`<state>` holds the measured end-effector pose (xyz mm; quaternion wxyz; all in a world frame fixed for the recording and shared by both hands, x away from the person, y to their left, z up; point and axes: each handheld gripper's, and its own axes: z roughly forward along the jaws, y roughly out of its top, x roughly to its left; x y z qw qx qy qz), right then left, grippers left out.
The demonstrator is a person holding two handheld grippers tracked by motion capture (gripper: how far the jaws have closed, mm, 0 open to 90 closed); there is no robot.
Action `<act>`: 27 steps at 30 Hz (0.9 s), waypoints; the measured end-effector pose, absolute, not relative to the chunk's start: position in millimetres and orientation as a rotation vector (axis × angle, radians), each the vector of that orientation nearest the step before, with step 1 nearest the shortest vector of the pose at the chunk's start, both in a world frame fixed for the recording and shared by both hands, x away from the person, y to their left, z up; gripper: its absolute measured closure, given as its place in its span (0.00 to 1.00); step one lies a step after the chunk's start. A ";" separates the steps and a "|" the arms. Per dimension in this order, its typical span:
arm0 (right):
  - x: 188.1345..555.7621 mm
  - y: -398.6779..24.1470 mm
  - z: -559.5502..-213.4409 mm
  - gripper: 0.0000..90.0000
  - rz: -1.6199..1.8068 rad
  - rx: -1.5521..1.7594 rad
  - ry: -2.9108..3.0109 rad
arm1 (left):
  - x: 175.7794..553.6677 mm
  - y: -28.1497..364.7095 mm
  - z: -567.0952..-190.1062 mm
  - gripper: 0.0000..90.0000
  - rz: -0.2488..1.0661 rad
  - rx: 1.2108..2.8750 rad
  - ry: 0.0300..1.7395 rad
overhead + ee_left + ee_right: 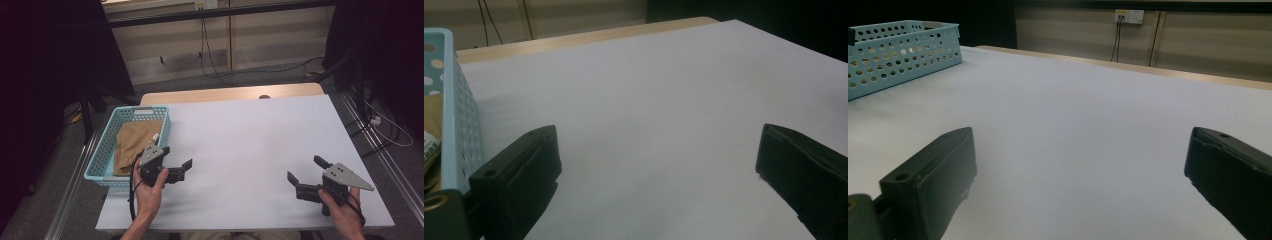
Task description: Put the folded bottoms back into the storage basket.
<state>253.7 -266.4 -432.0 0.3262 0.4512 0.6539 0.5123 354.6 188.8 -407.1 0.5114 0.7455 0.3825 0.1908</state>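
Basket sits at the table's left edge, with the folded tan cloth lying inside it — that's the thing you're working, judging by where your left gripper hangs. That gripper is just right of the basket's near right corner, jaws spread wide, nothing between them. In the left gripper view the basket wall is touching or almost touching the left jaw; can't tell which.

Risks, left to right:
- Swing left from here and that jaw likely clips the basket wall and shoves the basket. It's light plastic near the table edge, so it could slide off.
- Come in over the rim, not through the side. The cloth has a small white tag near its right edge; grab only the tag or one layer and the cloth probably unfolds and drags on the rim.
- Left cable trails off the near edge by your wrist; could snag.

White table top in the middle is bare, nothing blocking it.

Right gripper is at near right, well apart from the basket, jaws also spread and holding nothing. It's close to the near right corner; watch the table edge.
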 end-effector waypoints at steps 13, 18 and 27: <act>253.5 -267.3 -432.0 0.00 1.339 1.188 1.713 | 342.4 180.2 -425.7 0.05 0.465 1.808 0.945; 253.5 -267.3 -431.9 0.00 1.342 1.182 1.716 | 342.7 174.2 -429.2 0.04 0.460 1.852 0.900; 254.3 -268.5 -432.0 0.00 1.343 1.180 1.722 | 341.7 169.3 -430.1 0.04 0.446 1.876 0.878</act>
